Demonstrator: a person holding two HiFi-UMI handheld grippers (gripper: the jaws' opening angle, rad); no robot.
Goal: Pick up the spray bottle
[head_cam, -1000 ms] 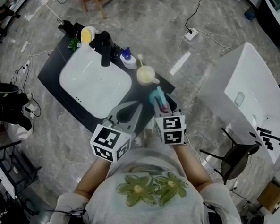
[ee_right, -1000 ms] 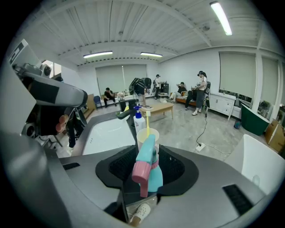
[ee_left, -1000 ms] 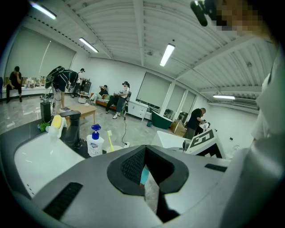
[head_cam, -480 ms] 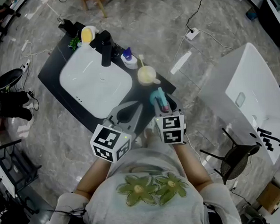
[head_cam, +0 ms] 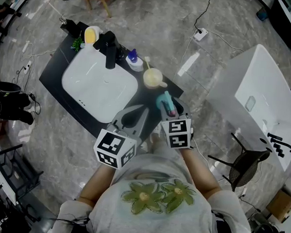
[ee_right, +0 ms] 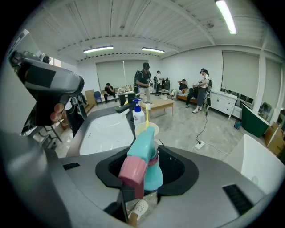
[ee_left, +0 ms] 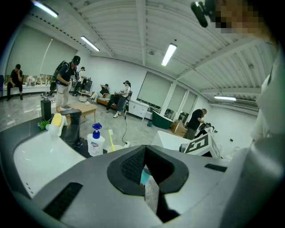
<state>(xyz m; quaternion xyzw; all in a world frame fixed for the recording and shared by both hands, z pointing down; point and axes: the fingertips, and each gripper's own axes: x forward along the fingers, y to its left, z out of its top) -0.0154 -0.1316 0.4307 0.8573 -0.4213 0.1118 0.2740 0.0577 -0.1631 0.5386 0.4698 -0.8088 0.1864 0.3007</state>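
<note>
The spray bottle [ee_right: 150,171] is teal with a pink trigger head and shows no label or writing. It stands upright, long axis vertical, at the near right end of the dark table [head_cam: 54,74], right of the white basin [head_cam: 99,85] and just on the near side of a cream cup [head_cam: 152,78]. Its pink nozzle points to the near side, toward the person.

The right tongs [ee_right: 147,178] are closed on its teal body. The left tongs [head_cam: 131,118], at the table's near edge, are drawn to a narrow slit and hold nothing.

The pump bottle [ee_left: 95,142] with a blue head at the far side of the basin has a label too small to read. Each gripper's cube carries black-and-white square markers.
</note>
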